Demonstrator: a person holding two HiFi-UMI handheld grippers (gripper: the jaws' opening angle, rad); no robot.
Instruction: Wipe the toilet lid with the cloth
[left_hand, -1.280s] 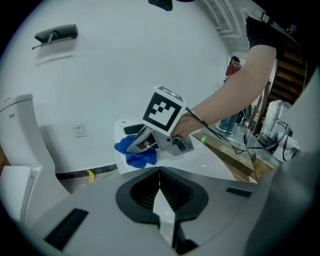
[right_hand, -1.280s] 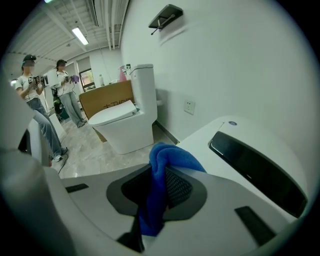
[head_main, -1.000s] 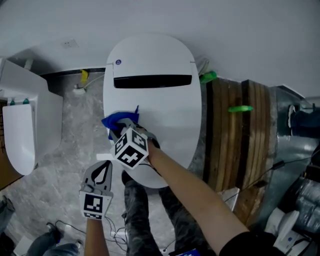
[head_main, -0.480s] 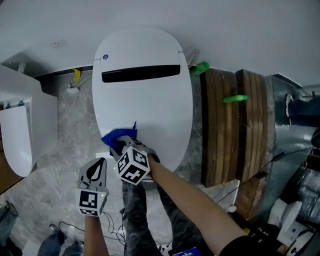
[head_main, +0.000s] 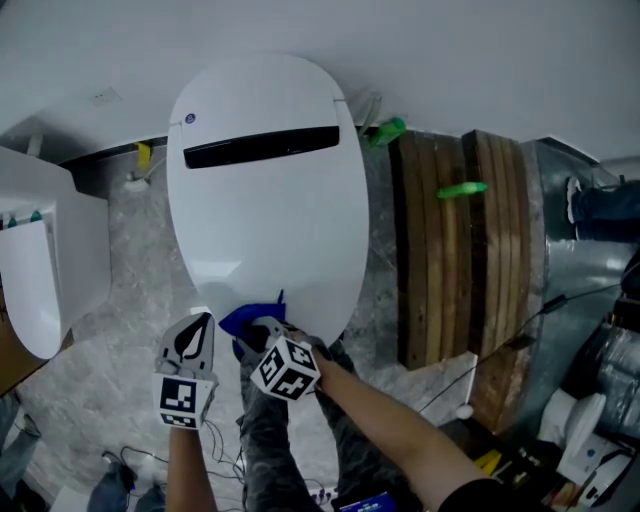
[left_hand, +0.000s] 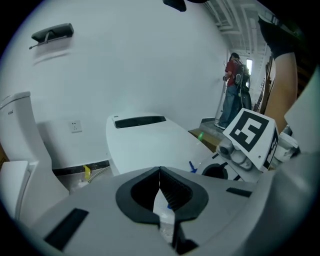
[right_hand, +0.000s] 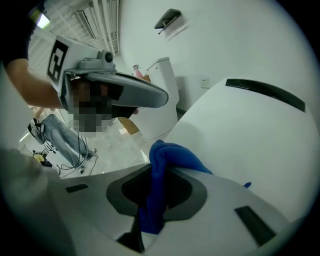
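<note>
The toilet lid, with the cloth at its near rim, close to sliding off.
Your right tool is clamped on the cloth; drag further toward you and it drops off the edge, wiping nothing. Your left tool hangs closed and empty just beside. The lid's blue badge is too small to read.

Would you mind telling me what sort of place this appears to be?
Probably a bathroom, perhaps unfinished or used as a fixture workroom: a white oval toilet with its lid closed, a second white toilet beside it, and brown wooden planks stacked on its other side.
</note>
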